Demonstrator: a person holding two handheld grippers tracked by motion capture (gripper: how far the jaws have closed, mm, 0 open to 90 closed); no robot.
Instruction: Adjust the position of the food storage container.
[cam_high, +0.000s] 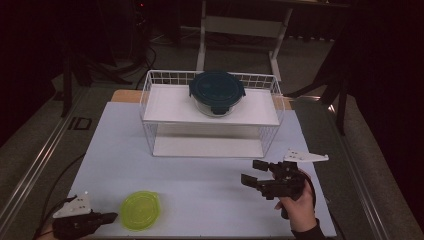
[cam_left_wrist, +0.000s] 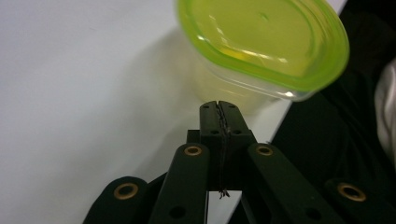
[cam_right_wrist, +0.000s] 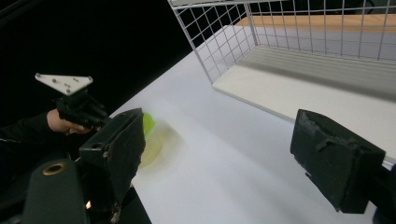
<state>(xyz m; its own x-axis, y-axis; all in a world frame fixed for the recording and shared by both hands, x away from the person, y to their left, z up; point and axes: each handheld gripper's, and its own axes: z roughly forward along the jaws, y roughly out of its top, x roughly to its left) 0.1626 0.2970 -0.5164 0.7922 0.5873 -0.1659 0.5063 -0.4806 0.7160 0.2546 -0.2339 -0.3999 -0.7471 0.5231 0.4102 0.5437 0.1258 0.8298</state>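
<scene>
- Green-lidded tub: sits at the near left corner of the white table, close to the front edge; nothing holds it.
- Your left gripper: jaws pressed fully together, empty, tips just beside the tub's clear wall below the lid rim.
- Your right gripper: jaws spread wide with nothing between them, hanging above the table in front of the wire rack.
- Blue-lidded container: stands on the rack's upper shelf, well apart from both grippers.
- Risk, shove: closed tips carried forward likely push the light tub instead of gripping it; open them first.
- Risk, edge: the tub is near the table's front edge, so a sideways nudge may send it over.
- Risk, lid: a pinch on the rim alone may pop the lid loose or let the tub tilt.
- Risk, rack: a wide-open right jaw may catch the rack's wire front if you swing in.
</scene>
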